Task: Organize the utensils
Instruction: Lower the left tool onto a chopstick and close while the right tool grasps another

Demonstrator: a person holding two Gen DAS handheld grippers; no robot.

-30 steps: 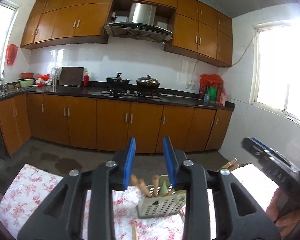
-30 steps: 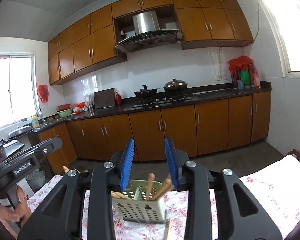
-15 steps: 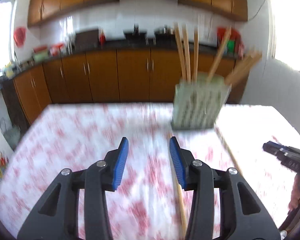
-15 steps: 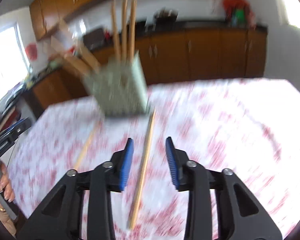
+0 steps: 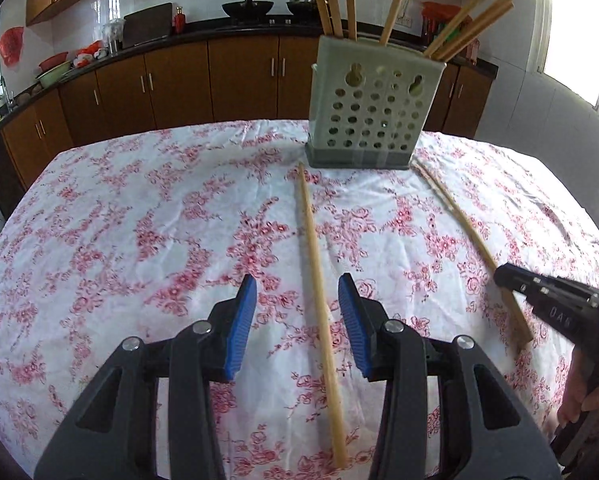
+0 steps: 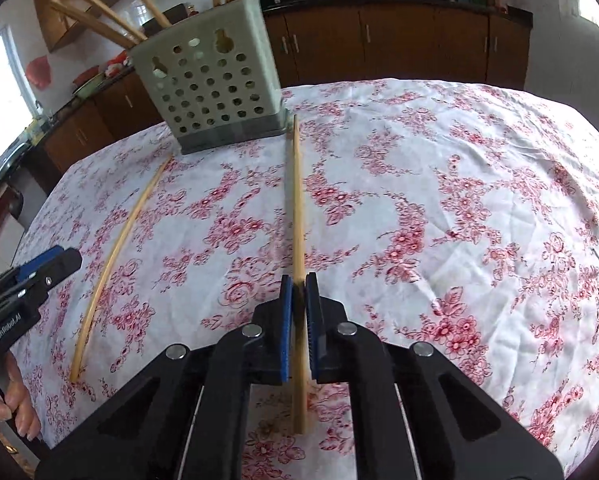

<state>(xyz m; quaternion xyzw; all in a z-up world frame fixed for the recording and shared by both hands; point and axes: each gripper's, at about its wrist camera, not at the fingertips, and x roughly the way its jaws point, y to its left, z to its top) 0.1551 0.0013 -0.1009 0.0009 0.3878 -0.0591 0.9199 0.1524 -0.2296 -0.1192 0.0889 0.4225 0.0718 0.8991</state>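
A pale perforated utensil holder stands at the far side of the table with several wooden chopsticks upright in it; it also shows in the right wrist view. Two chopsticks lie on the floral cloth. My left gripper is open, with one chopstick lying between its fingers. My right gripper is shut on the other chopstick near its near end. In the left wrist view that chopstick lies at the right, under the right gripper. The left gripper shows at the left edge of the right wrist view.
The table has a white cloth with red flowers. Behind it are brown kitchen cabinets and a dark counter with pots. The table's far edge runs just behind the holder.
Both grippers came down from facing the kitchen to low over the table. The right gripper has shut on a chopstick. The left gripper stays open over the other chopstick.
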